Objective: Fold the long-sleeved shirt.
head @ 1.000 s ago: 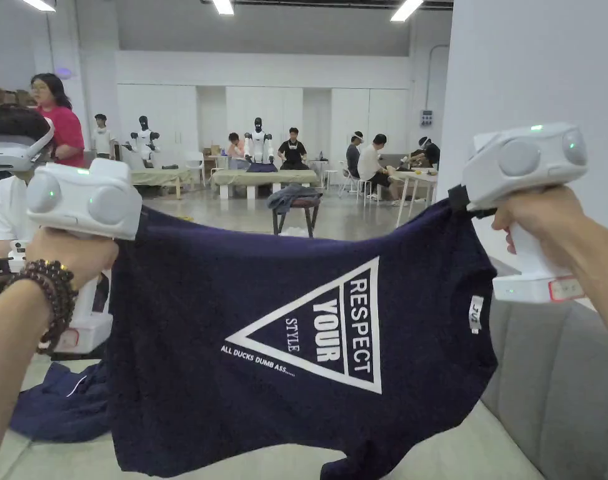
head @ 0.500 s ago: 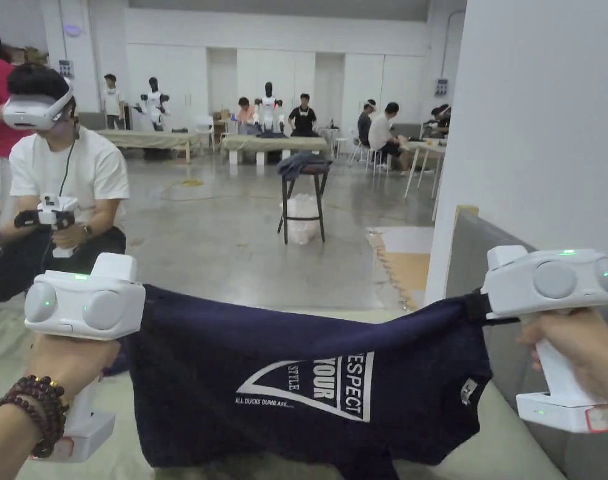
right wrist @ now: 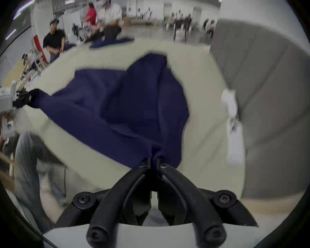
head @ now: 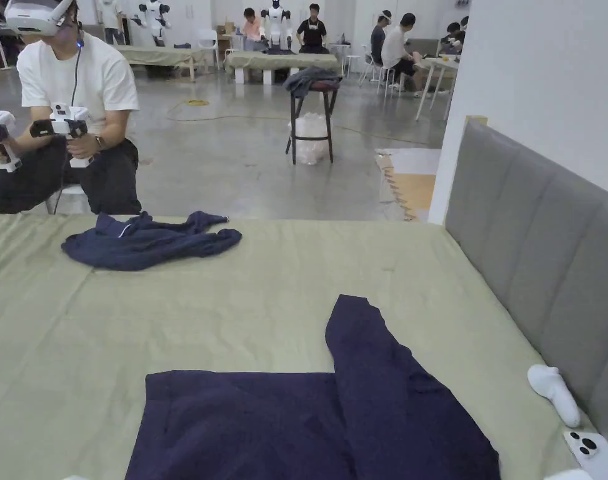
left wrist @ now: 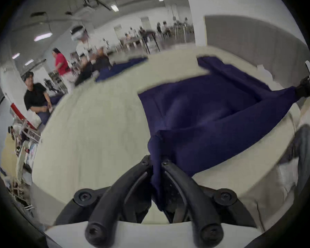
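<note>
Head view shows a wide bed [head: 171, 312] under a pale green sheet, with a grey padded headboard [head: 533, 250] along its right side. On the near part of the bed lies the dark blue shirt [head: 246, 425], spread mostly flat, with one sleeve [head: 365, 337] reaching toward the far side. A second dark blue garment [head: 146, 240] sits crumpled at the far left of the bed, well apart from the shirt. Beyond the bed's far left edge sits a person in a white T-shirt [head: 77, 81] wearing a headset and holding a pair of grippers. A stool [head: 312, 106] stands on the concrete floor farther off. Near the headboard, at the right, a white controller [head: 553, 390] and a phone [head: 593, 453] lie on the sheet. From the left gripper view, the left gripper [left wrist: 157, 162] has its jaws clenched on a bunched corner of the shirt, and the cloth runs taut across to the right gripper [left wrist: 307, 89] at the far right. From the right gripper view, the right gripper's jaws are closed tight on another gathered corner of the shirt, both views being blurred.
</note>
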Available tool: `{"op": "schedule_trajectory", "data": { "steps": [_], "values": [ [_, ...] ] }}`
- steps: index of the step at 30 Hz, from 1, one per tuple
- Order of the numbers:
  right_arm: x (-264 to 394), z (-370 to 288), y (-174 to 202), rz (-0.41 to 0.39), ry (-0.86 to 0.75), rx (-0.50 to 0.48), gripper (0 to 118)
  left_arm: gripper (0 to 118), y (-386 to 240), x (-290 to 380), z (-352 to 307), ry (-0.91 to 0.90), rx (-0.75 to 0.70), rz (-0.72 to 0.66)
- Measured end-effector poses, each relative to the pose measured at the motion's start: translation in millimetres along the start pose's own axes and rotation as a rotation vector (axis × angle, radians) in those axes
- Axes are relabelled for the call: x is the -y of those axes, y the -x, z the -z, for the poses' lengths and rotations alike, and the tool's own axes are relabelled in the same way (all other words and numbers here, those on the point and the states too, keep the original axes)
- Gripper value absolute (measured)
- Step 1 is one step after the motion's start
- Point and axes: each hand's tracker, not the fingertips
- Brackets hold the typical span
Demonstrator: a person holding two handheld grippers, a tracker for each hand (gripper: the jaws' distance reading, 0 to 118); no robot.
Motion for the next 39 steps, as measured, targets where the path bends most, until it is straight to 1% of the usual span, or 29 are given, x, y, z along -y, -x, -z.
{"op": "schedule_trajectory", "data": {
  "steps": [1,3,4,7,8,9,10,11,12,13,14,15,16,17,18,19,20,23,25,28,30,33,34,35,36,37,38,39],
  "values": [
    [16.0,8.6,4.8,0.006,0.063,-0.015,4,9,-3.1,13.1,4.1,0.058,0.002,0.016],
    [33.8,21.6,13.4,-0.034,0.131,-0.009,4,9,-8.6,30.0,12.2,0.121,-0.005,0.058],
    [35.5,27.9,14.8,-0.045,0.120,0.010,4,9,-19.1,38.6,7.1,0.108,-0.011,0.067],
    [25.5,34.2,12.7,-0.004,0.088,0.040,4,11,-14.5,36.2,13.9,0.093,-0.004,0.021],
    [19.7,32.3,12.9,-0.013,0.079,0.050,5,19,-14.4,34.3,12.8,0.089,0.000,-0.007],
    [15.7,29.7,12.6,-0.015,0.053,0.065,9,46,-10.3,30.2,10.7,0.064,0.020,-0.044],
    [12.6,22.1,12.2,-0.004,0.008,0.072,25,80,-5.0,26.0,8.0,0.050,0.050,-0.066],
    [8.5,17.9,9.2,0.021,-0.027,0.054,58,106,-0.4,21.7,4.2,0.043,0.078,-0.085],
    [4.5,13.9,6.8,0.040,-0.051,0.050,100,107,-0.5,15.6,-6.1,0.028,0.097,-0.102],
    [1.0,7.0,6.0,0.055,-0.071,0.054,116,101,2.6,11.8,-24.4,-0.025,0.119,-0.122],
    [-2.0,-1.7,5.6,0.061,-0.094,0.056,117,100,5.2,9.2,-33.9,-0.044,0.129,-0.143],
    [-5.3,-10.0,4.3,0.070,-0.133,0.043,111,95,6.8,-2.4,-41.9,-0.047,0.111,-0.157],
    [-8.1,-15.9,3.3,0.080,-0.146,0.046,95,77,8.7,-13.7,-48.9,-0.070,0.105,-0.191],
    [-11.1,-21.2,3.6,0.088,-0.152,0.043,62,39,12.2,-20.5,-56.0,-0.104,0.104,-0.220],
    [-13.5,-24.5,4.9,0.085,-0.158,0.048,3,7,13.0,-26.4,-57.8,-0.119,0.112,-0.226],
    [-15.8,-23.1,6.7,0.079,-0.166,0.064,1,5,12.4,-31.7,-60.4,-0.133,0.097,-0.239],
    [-17.7,-21.9,9.7,0.082,-0.185,0.081,1,4,19.4,-38.9,-44.6,-0.154,0.092,-0.234],
    [-34.4,-16.4,12.1,0.056,-0.165,0.043,1,4,18.3,-62.4,-33.0,-0.154,0.105,-0.230],
    [-60.6,-15.0,11.3,0.043,-0.196,0.033,1,4,19.8,-66.7,-30.4,-0.188,0.108,-0.239],
    [-126.0,-16.4,9.3,0.006,-0.285,0.045,1,4,18.0,-91.6,-13.8,-0.191,0.110,-0.230],
    [-184.4,-10.7,6.2,-0.013,-0.342,0.034,1,4,16.8,-107.2,-0.6,-0.201,0.127,-0.224],
    [-284.8,32.8,-3.4,-0.021,-0.346,0.022,1,4,12.2,-127.0,26.7,-0.200,0.146,-0.224],
    [-321.2,51.9,-10.3,-0.015,-0.344,0.022,7,4,10.6,-131.1,35.9,-0.195,0.152,-0.229],
    [-354.1,75.8,-15.2,-0.007,-0.328,0.024,21,4,8.4,-134.0,44.1,-0.183,0.158,-0.232],
    [-382.3,100.3,-19.6,0.001,-0.294,0.039,47,4,5.1,-135.7,51.3,-0.173,0.159,-0.233],
    [-408.6,127.5,-24.9,-0.003,-0.246,0.047,63,4,3.0,-135.8,57.6,-0.171,0.164,-0.234],
    [-432.6,151.2,-26.7,-0.002,-0.207,0.056,71,4,1.2,-134.9,62.0,-0.172,0.170,-0.235],
    [-448.1,173.2,-30.5,0.007,-0.186,0.055,72,4,0.3,-134.0,65.9,-0.169,0.180,-0.239]
  ]
}}
